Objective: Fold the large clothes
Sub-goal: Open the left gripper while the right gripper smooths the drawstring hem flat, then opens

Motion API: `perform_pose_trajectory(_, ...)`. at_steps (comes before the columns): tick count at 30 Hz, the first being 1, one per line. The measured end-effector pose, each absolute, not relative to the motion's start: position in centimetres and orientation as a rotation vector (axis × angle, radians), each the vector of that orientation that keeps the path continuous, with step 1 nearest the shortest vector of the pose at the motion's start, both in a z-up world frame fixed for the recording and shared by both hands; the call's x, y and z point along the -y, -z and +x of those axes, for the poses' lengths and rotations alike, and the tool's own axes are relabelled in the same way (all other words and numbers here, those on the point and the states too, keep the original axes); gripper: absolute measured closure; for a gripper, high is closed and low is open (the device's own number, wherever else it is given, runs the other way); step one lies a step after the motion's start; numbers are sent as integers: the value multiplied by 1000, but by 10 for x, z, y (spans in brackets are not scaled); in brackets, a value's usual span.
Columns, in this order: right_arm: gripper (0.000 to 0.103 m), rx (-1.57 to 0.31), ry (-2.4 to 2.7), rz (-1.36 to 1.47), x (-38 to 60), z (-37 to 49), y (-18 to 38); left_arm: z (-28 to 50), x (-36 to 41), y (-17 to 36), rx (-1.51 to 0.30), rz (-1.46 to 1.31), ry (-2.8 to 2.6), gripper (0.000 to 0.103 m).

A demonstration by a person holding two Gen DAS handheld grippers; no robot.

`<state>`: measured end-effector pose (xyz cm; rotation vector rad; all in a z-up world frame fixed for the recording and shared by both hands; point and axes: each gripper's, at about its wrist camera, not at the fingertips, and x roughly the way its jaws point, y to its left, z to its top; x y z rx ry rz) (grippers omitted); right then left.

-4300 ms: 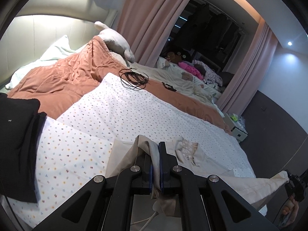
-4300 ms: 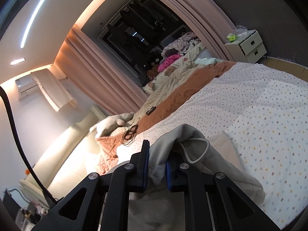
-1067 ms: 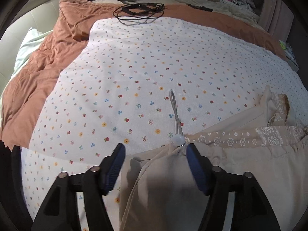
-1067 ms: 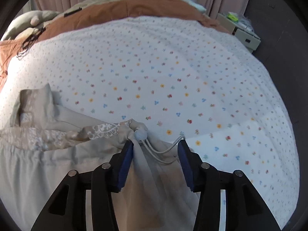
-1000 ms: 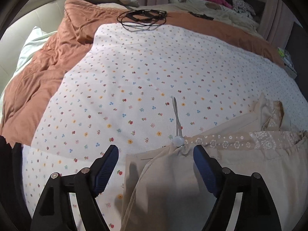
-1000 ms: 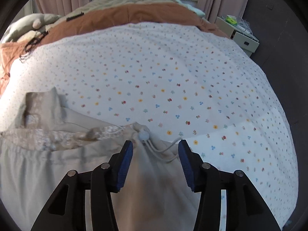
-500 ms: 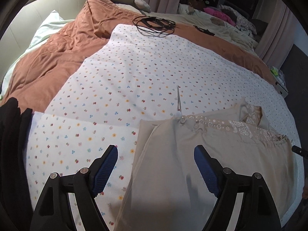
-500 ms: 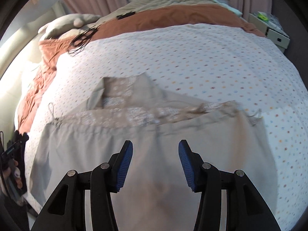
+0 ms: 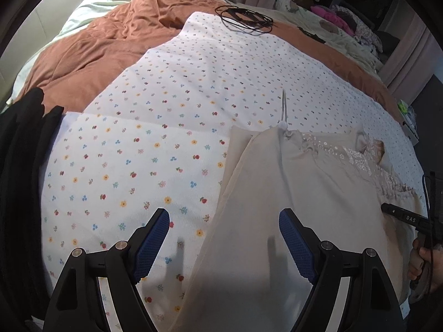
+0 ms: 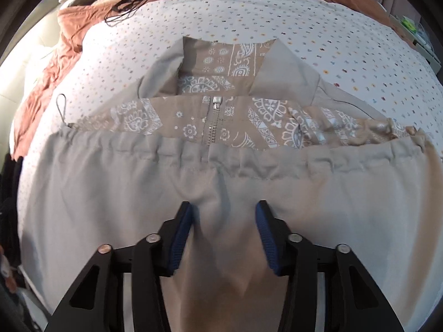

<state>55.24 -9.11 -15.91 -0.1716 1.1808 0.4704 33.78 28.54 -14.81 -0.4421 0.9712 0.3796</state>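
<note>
A wide bed covered by a white quilted sheet printed with small coloured flowers (image 9: pixel 171 88) carries everything; a rumpled rust-orange duvet (image 9: pixel 91 44) runs along its far and left edges. A folded beige cotton jacket with a paisley-print lining (image 10: pixel 210 171) lies flat at the bed's near edge, its gathered drawstring hem, zip and collar turned toward the far side. A tangle of thin black cable (image 9: pixel 243 19) sits near the far edge.

The left gripper (image 9: pixel 224 238) tilts steeply down above the jacket's left border, its blue ribbed pads spread wide and holding nothing; the jacket's side edge runs between them. The right gripper (image 10: pixel 224 235) also points steeply down over the jacket's smooth middle panel. Its jaws have just been closing; a soft ridge of beige cloth rises between the pads, which are not yet clamped on it.
</note>
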Motion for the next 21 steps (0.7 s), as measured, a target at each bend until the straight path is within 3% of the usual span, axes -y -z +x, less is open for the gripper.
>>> perform_pose_trajectory(1, 99, -1173, -483, -171, 90, 554, 159, 337, -285, 150, -976, -440, -380, 21)
perform_pose_trajectory(11, 101, -1075, -507, -167, 84, 564, 122, 333, -283, 157, -983, -455, -368, 21)
perform_pose_trajectory(21, 101, -1140, -509, -42, 93, 591, 164, 306, -286, 176, -998, -558, -360, 21)
